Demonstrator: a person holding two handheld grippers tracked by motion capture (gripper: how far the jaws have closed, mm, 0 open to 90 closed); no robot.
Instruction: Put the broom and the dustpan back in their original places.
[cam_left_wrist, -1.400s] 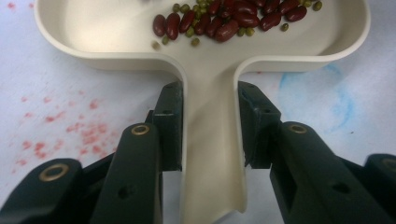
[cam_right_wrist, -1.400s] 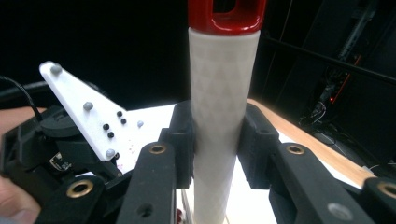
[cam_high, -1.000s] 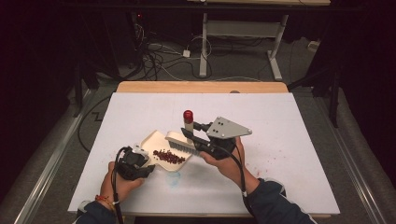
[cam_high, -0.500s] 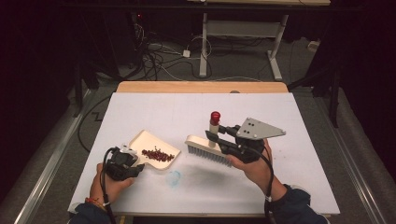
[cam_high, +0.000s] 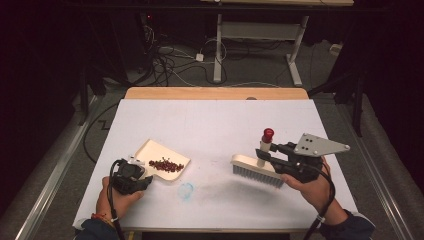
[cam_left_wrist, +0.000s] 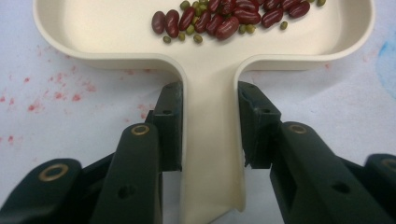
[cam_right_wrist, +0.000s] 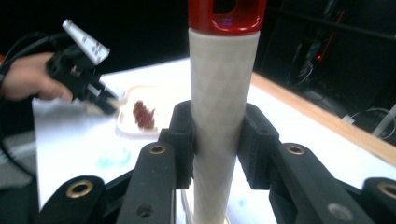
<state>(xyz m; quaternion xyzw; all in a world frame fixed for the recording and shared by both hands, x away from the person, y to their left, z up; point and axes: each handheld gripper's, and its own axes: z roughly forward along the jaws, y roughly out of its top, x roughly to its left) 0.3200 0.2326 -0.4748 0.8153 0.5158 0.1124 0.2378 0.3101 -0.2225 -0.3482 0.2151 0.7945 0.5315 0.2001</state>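
A cream dustpan lies flat on the white table at the left, with red and green beans piled in it. My left gripper is shut on its handle, a pad against each side. The beans lie just beyond the jaws in the pan. On the right, my right gripper is shut on the upright cream handle of a brush, red cap on top. The bristles are at the table surface, well apart from the dustpan. The left gripper and pan show far off in the right gripper view.
A blue smear marks the table between dustpan and brush, and faint red specks dot the sheet beside the pan handle. The table's wooden back edge is beyond. Cables and a desk frame stand on the floor behind.
My right gripper has carried the brush from the dustpan's mouth off to the right side of the table. The dustpan and left gripper have shifted slightly left.
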